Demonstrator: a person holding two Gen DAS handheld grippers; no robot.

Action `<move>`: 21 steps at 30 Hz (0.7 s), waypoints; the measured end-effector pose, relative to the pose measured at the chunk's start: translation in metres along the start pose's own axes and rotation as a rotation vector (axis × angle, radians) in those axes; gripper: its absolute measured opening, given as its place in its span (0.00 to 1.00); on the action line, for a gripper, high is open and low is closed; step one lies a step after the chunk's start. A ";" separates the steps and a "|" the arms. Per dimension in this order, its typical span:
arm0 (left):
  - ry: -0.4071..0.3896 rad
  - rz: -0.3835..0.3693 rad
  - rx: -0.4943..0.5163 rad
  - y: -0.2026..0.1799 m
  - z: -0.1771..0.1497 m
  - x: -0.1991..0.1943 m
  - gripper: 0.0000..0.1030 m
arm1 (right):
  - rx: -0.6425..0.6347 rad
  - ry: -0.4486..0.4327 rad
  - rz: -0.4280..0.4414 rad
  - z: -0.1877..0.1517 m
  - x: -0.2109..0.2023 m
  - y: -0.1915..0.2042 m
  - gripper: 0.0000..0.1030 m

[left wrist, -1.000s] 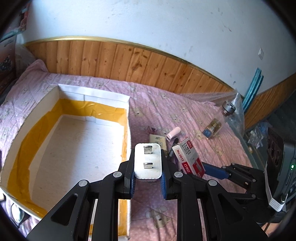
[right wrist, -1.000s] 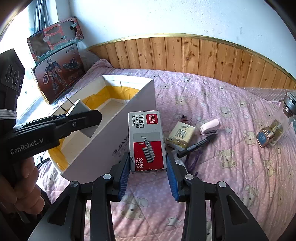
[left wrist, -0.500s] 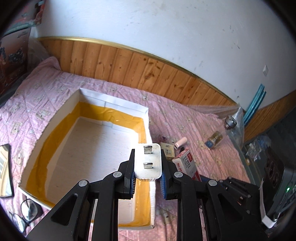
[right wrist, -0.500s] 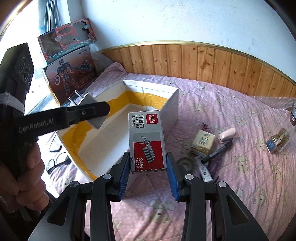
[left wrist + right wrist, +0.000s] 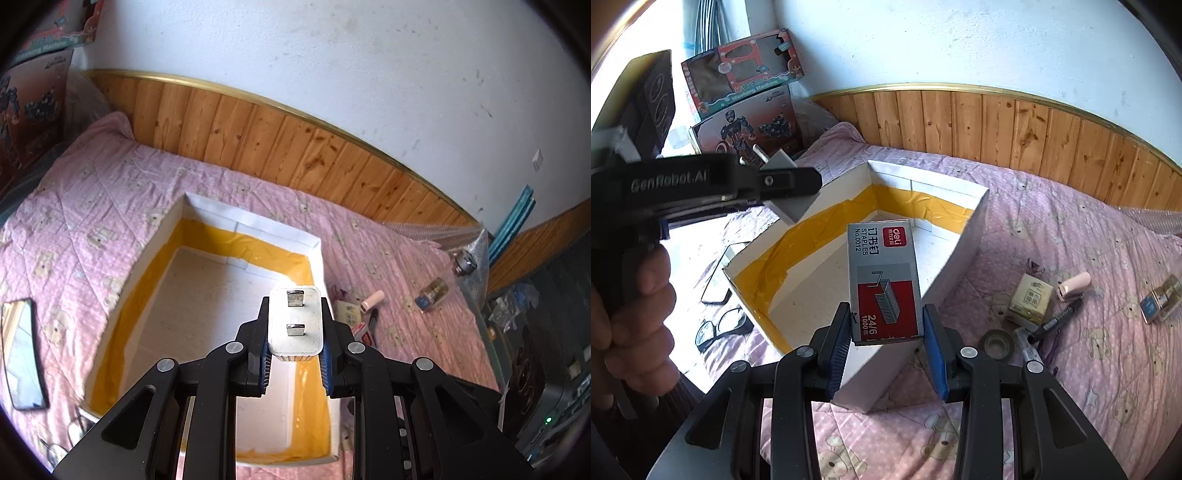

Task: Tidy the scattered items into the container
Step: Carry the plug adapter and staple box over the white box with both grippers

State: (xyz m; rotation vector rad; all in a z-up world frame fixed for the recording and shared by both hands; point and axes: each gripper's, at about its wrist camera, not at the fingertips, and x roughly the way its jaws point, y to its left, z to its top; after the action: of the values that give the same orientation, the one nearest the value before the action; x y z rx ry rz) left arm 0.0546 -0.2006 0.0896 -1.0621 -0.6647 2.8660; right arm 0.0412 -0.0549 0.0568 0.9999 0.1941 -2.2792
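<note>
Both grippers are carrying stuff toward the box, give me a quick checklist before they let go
1. Left gripper clamped on the white plug adapter: ok.
2. Right gripper clamped on the staples box: ok.
3. Container open, floor bare where visible: ok.
4. Adapter above the container's inside: ok by the left wrist view.
5. Staples box above the inside rather than the near wall: cannot tell.
6. Grippers apart from each other: ok.
</note>
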 end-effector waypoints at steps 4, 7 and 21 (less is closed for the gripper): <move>0.005 -0.003 0.003 0.004 0.009 0.004 0.21 | -0.005 0.007 0.002 0.005 0.007 0.003 0.38; 0.022 0.001 0.002 0.008 0.015 0.013 0.21 | -0.007 0.020 0.005 0.008 0.015 0.004 0.38; 0.128 0.080 -0.022 0.028 0.026 0.070 0.21 | -0.053 0.055 -0.015 0.032 0.048 0.000 0.38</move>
State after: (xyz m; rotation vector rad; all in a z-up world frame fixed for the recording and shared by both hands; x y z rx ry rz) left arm -0.0119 -0.2252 0.0529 -1.2903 -0.6622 2.8314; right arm -0.0032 -0.0906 0.0453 1.0382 0.2849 -2.2498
